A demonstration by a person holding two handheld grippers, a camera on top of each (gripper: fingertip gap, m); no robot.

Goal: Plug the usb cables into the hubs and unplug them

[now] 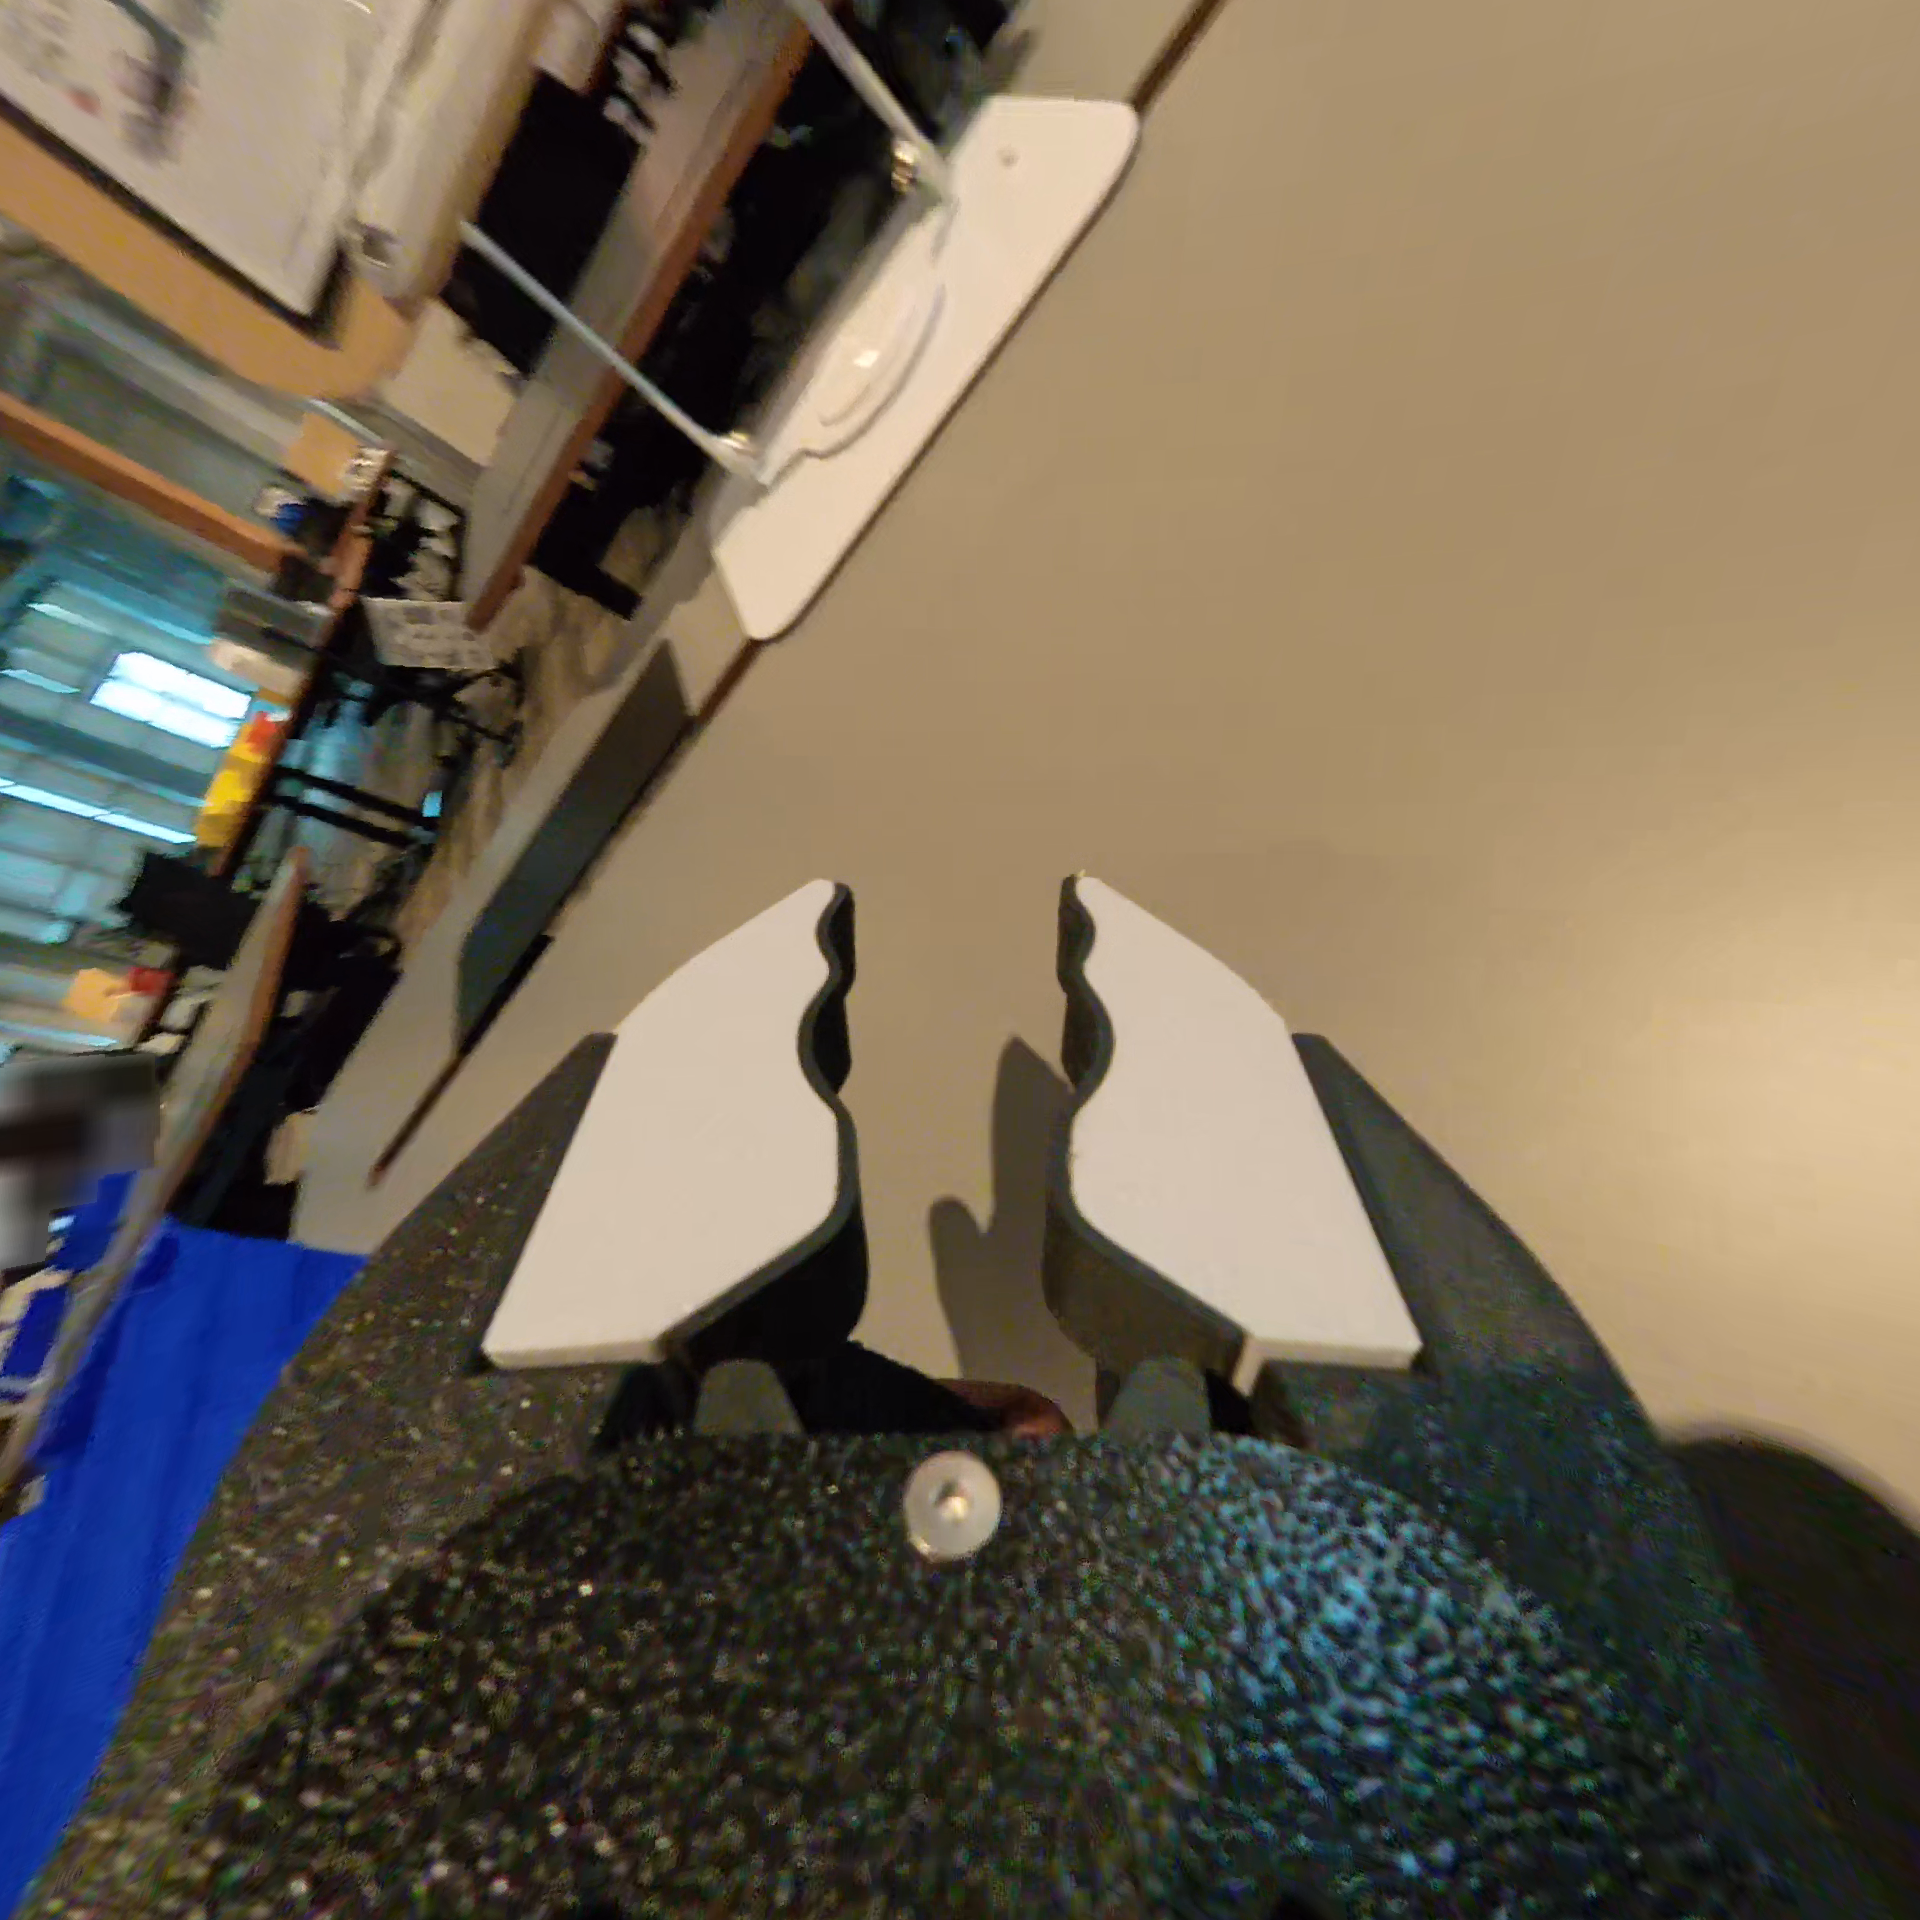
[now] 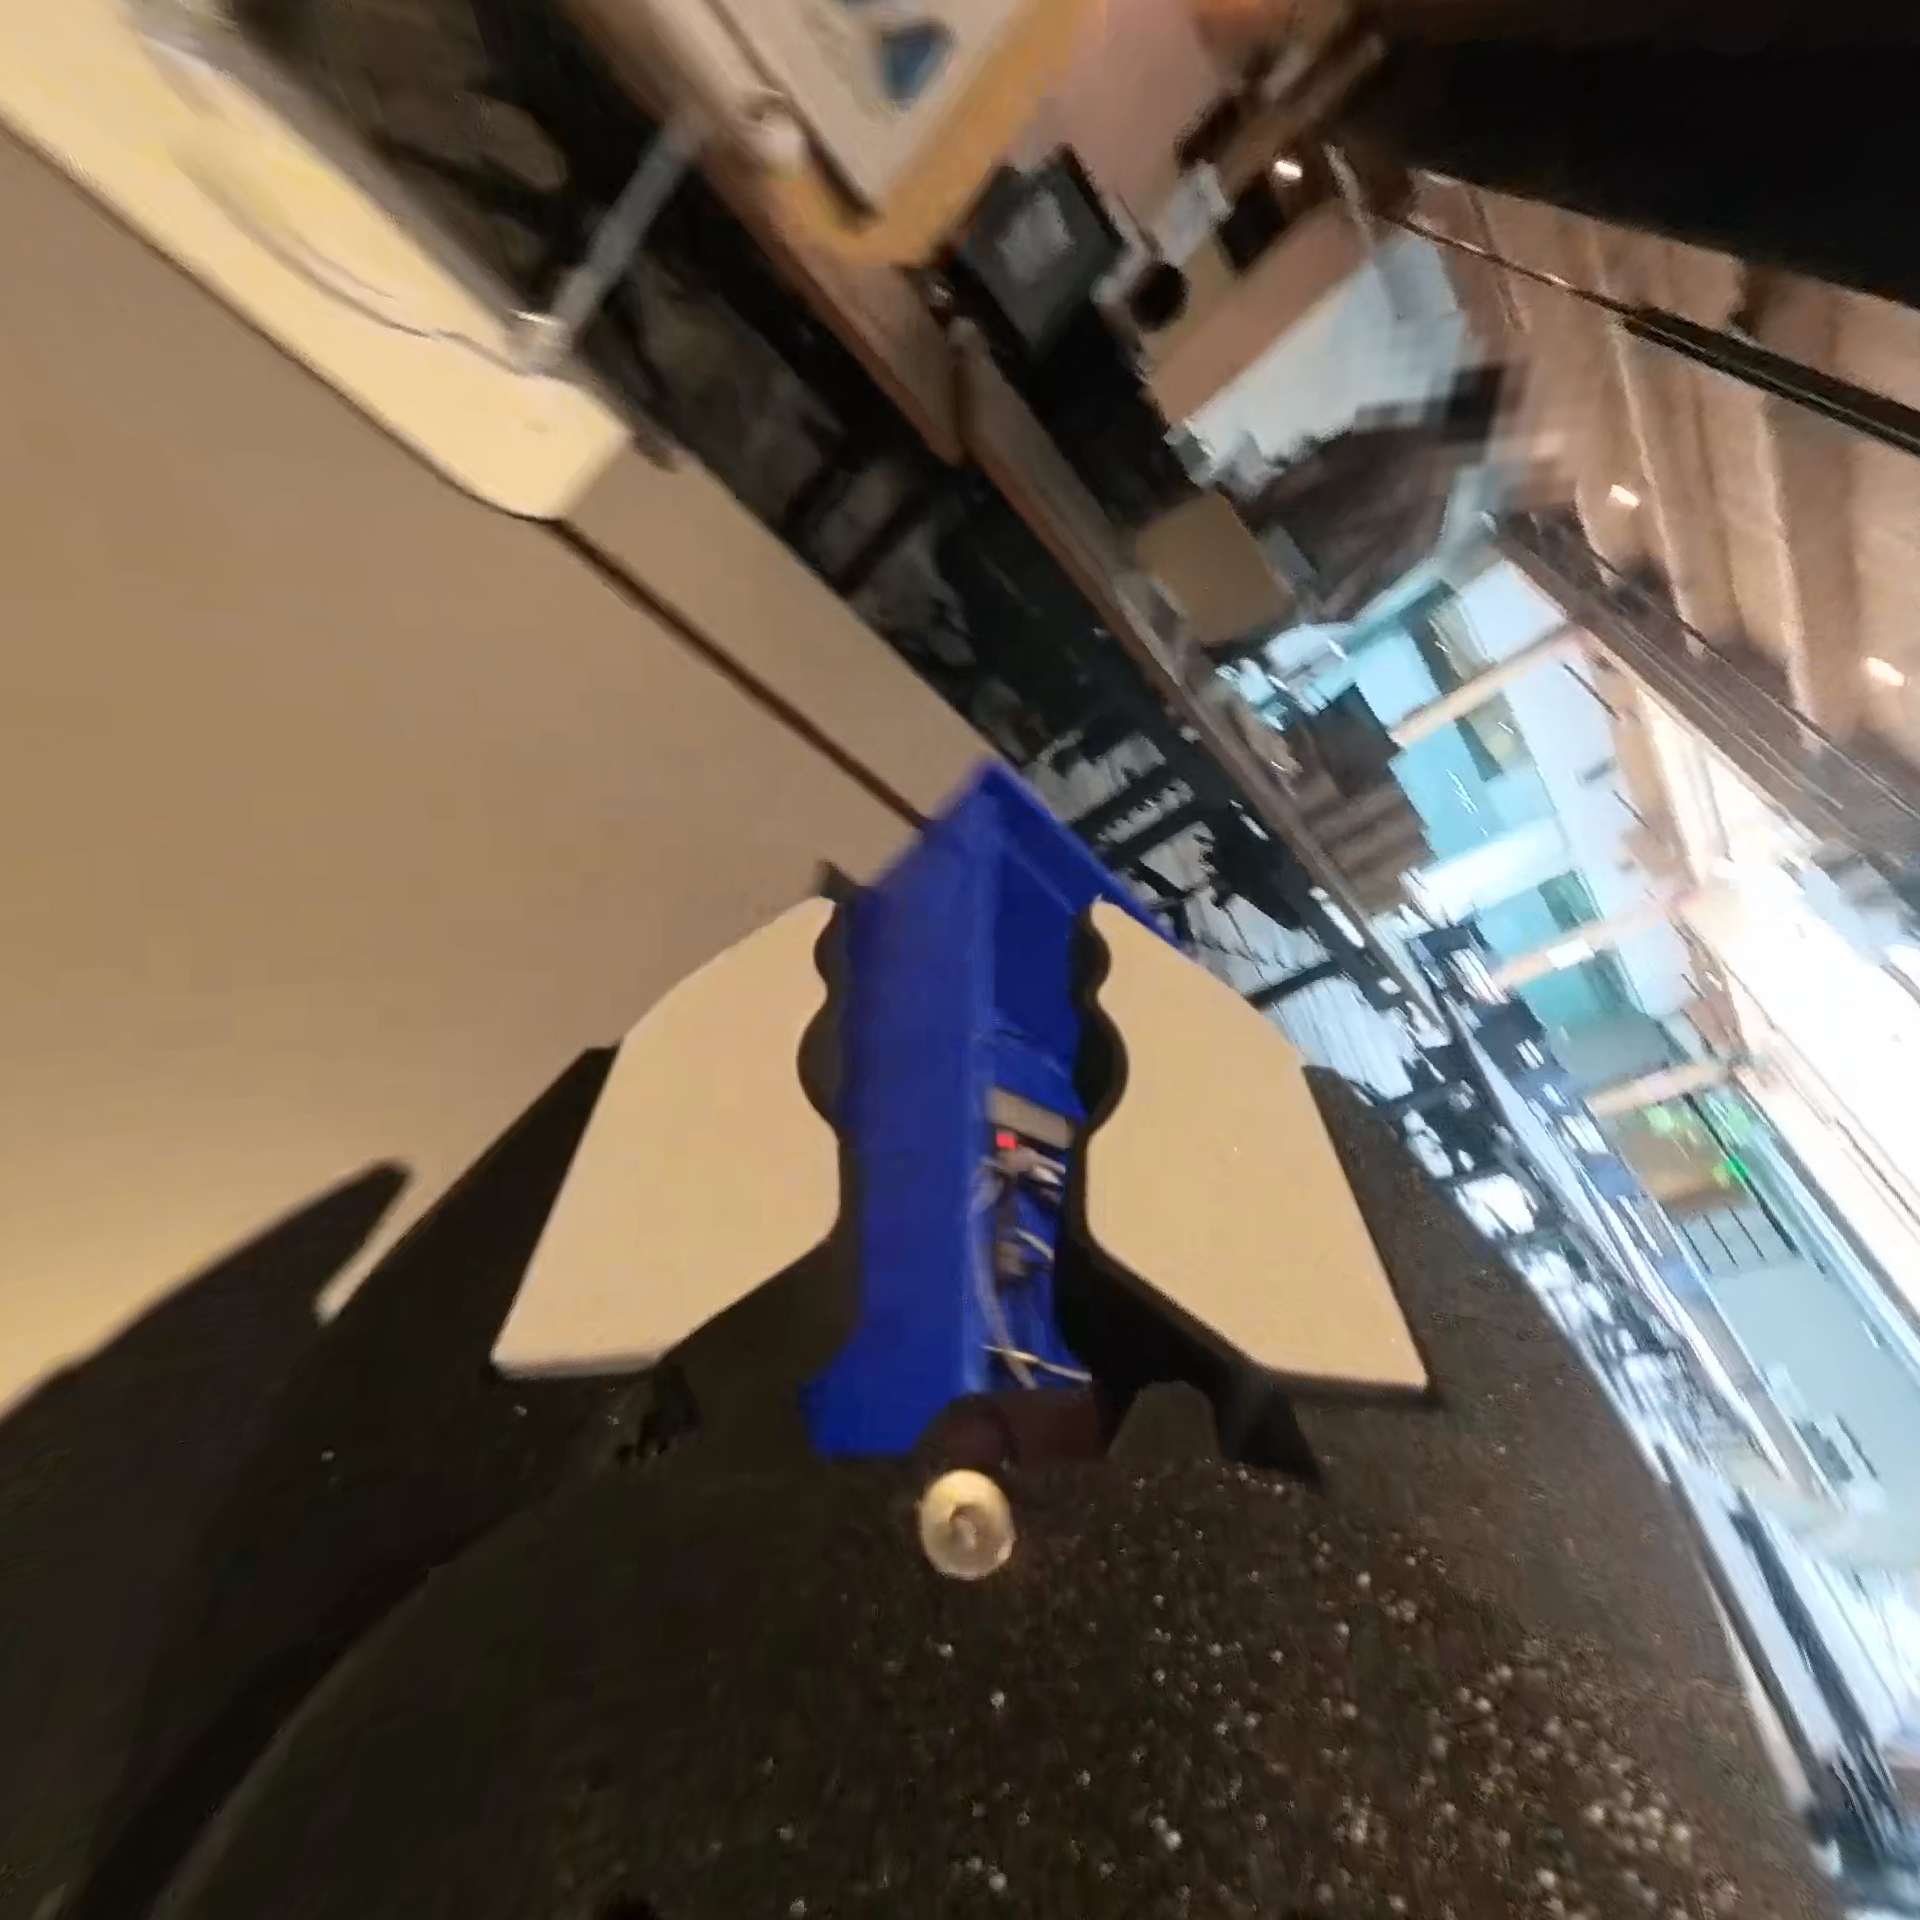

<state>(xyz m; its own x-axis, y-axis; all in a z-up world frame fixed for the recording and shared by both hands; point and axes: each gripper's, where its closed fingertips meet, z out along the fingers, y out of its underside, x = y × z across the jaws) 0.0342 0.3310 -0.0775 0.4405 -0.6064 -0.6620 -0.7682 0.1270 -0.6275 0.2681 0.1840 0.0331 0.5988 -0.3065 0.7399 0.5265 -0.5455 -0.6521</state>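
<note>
Beige table (image 1: 1351, 520) fills both views, white plate (image 1: 935, 312) at its far edge. Our left tongs (image 1: 956, 935) gape, holding nothing. Our right tongs (image 2: 961, 935) clamp a blue plastic housing (image 2: 935, 1091) with exposed wiring.

- A smooth beige tabletop (image 1: 1403, 582) fills most of the left wrist view, its dark edge running diagonally.
- A flat white rounded plate with thin metal rods (image 1: 935, 343) sits at that edge.
- Beyond it stand blurred wooden shelves (image 1: 135, 488) and dark clutter.
- Bright, bluish windows (image 2: 1538, 790) glow in the right wrist view.
- Blue fabric (image 1: 114, 1507) shows at lower left.
</note>
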